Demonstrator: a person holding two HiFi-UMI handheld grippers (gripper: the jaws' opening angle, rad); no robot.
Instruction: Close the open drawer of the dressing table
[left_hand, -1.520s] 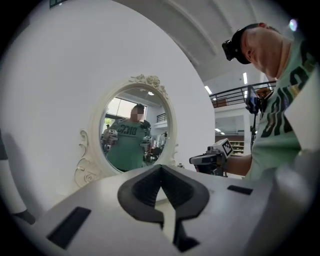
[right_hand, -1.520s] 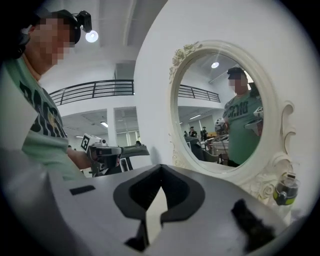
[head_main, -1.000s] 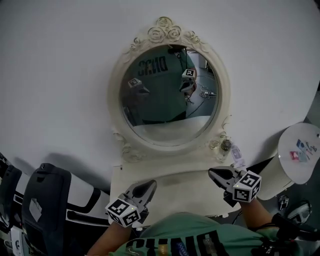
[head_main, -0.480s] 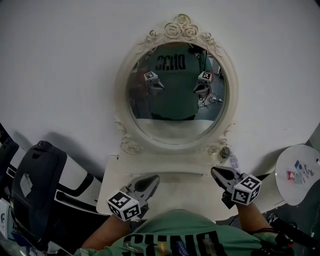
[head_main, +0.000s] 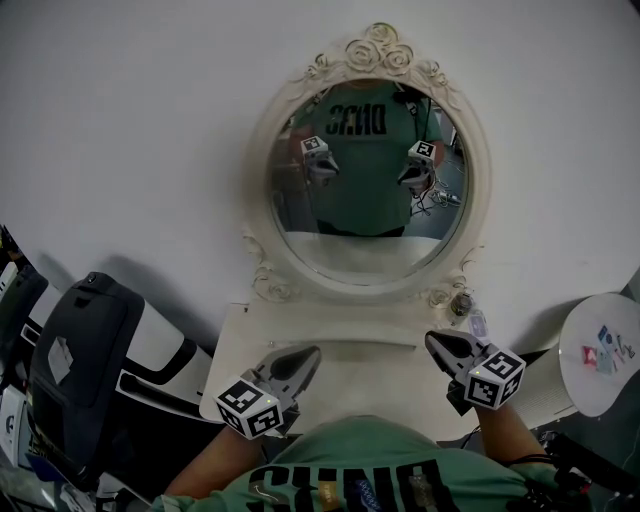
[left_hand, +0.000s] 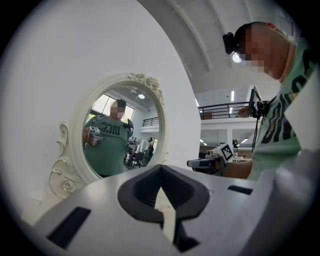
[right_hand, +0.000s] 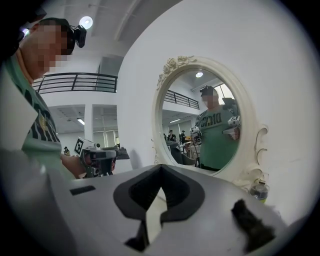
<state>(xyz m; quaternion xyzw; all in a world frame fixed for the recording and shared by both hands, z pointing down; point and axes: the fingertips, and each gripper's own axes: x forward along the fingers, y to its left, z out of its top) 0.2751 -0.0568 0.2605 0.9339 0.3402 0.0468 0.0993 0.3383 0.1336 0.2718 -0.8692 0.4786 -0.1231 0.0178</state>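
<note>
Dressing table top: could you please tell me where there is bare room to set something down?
Bare between the left gripper and right gripper, below the mirror, and at the back left corner. Crowded at the back right, by the small bottles.

Mirror frame (head_main: 370, 55), ahead of both grippers: cream paint, carved roses and scrolls, soft satin sheen.
Mirror glass (head_main: 365, 255): smooth, glossy, reflecting sharply.
Dressing table top (head_main: 365, 375), under the grippers: pale, smooth, matt.
Wall (head_main: 130, 130), beyond the grippers: white, matt, plain.
Left gripper (head_main: 300, 358) and right gripper (head_main: 435, 342): grey matt plastic shells, black matt jaw linings.
Shirt (head_main: 370, 470), behind the grippers: green cloth, printed lettering.
Small bottle (head_main: 461, 303), just beyond the right gripper: clear, glossy.
</note>
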